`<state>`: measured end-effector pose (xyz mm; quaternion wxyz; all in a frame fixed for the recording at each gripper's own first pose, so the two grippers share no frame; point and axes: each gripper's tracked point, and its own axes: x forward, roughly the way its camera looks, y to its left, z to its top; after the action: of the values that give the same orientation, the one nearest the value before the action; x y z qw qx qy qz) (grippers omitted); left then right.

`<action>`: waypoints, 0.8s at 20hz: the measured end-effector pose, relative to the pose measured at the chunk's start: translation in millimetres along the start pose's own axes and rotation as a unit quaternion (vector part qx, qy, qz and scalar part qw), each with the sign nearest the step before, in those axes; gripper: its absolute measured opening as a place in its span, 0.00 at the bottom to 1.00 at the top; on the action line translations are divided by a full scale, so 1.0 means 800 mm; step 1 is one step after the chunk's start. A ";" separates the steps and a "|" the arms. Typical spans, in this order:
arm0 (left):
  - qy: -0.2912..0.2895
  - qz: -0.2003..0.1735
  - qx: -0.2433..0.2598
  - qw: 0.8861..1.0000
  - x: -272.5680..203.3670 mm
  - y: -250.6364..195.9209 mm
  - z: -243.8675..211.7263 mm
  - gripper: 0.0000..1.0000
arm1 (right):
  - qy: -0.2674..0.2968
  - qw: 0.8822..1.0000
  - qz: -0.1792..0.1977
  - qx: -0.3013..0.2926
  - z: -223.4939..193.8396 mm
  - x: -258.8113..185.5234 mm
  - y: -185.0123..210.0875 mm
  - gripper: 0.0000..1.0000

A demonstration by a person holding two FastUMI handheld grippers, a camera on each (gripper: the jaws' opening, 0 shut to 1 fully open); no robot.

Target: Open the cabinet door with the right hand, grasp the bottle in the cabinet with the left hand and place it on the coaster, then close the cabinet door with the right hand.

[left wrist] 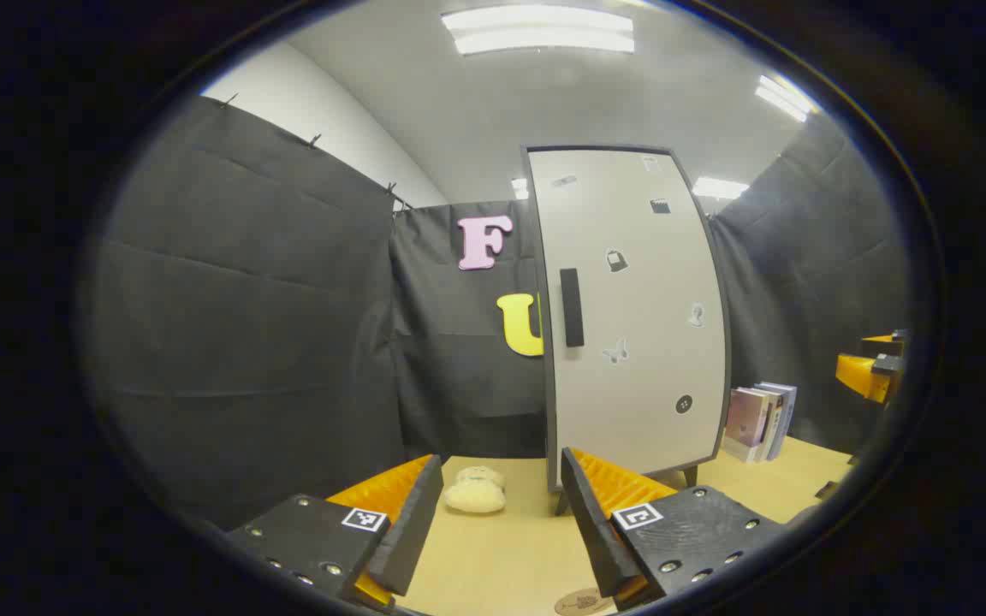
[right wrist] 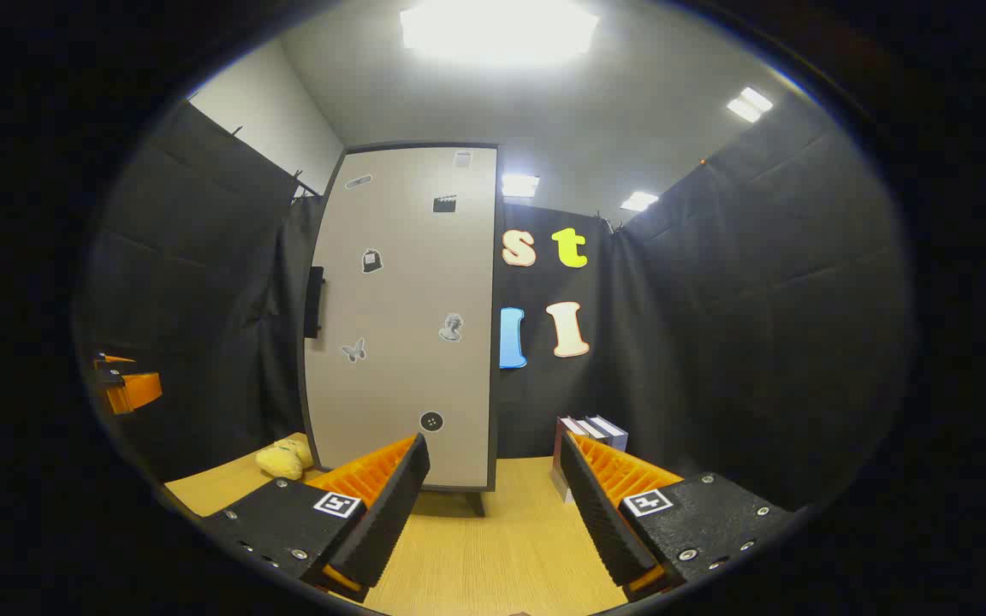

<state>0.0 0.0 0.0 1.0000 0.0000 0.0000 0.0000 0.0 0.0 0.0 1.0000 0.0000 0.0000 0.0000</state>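
Left gripper view: the tall pale grey cabinet [left wrist: 630, 316] with a dark frame is standing on the light wooden table [left wrist: 501, 556], its door sitting closed. A black vertical bar handle [left wrist: 572, 307] is sitting near the door's left edge. Small dark stickers are dotting the door; nothing on them can be read. Left of the cabinet's foot a cream plush toy [left wrist: 475, 491] is lying on the table. Right of the cabinet a short row of upright books [left wrist: 760, 419] is standing; their spines are too small to read. A round brown coaster [left wrist: 583, 602] with a faint printed mark is peeking in at the bottom edge, in front of the cabinet. The left gripper [left wrist: 501, 522] is hovering with its fingers spread wide, holding nothing and touching nothing. The right gripper [left wrist: 870, 370] is showing far right of the cabinet, too partial to judge.

Right gripper view: the same cabinet [right wrist: 407, 316] is facing the camera, door closed, handle [right wrist: 315, 301] on its left edge, stickers unreadable. The plush toy [right wrist: 283, 459] is lying left of the cabinet, the books [right wrist: 596, 428] right of it. The right gripper [right wrist: 493, 513] is hanging in front of the cabinet with fingers wide apart and empty. The left gripper [right wrist: 129, 385] is showing well left of the cabinet.

The bottle cannot be seen behind the closed door.
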 end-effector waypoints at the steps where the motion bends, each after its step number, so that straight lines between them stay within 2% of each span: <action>1: 0.000 0.000 0.002 1.000 -0.001 0.000 -0.001 0.80 | 0.001 1.000 -0.001 0.001 -0.001 0.001 0.000 0.95; 6: -0.004 -0.002 0.006 1.000 -0.005 0.000 0.006 0.80 | -0.004 1.000 -0.005 -0.001 0.004 0.001 -0.003 0.95; 7: -0.005 -0.002 0.006 1.000 -0.006 0.000 0.006 0.74 | -0.004 1.000 -0.005 -0.003 0.003 0.002 -0.002 0.95; 8: -0.005 -0.003 0.006 1.000 -0.006 0.000 0.006 0.74 | -0.004 1.000 -0.006 -0.004 0.004 0.002 -0.002 0.95; 9: -0.005 -0.004 0.006 1.000 -0.006 0.000 0.007 0.80 | -0.003 1.000 -0.006 -0.003 0.004 0.002 -0.002 0.95; 11: -0.006 -0.005 0.006 1.000 -0.006 0.000 0.008 0.80 | -0.004 1.000 -0.006 -0.002 0.004 0.002 -0.002 0.95; 12: -0.006 -0.005 0.007 1.000 -0.007 0.001 0.009 0.74 | -0.004 1.000 -0.006 -0.001 0.004 0.003 -0.002 0.95; 13: -0.006 -0.005 0.007 1.000 -0.007 0.000 0.009 0.74 | -0.003 1.000 -0.006 -0.001 0.003 0.004 -0.002 0.95; 14: -0.006 -0.005 0.008 1.000 -0.007 0.000 0.009 0.80 | -0.002 1.000 -0.007 -0.001 0.003 0.004 -0.002 0.95; 16: -0.004 -0.004 0.007 1.000 -0.006 0.001 0.008 0.80 | -0.002 1.000 -0.008 0.001 0.002 0.004 -0.001 0.95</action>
<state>-4.7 0.7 6.6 1.0000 0.0073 -0.0044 -0.0037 3.5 -1.1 1.8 1.0000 0.0010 -0.0016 -0.0078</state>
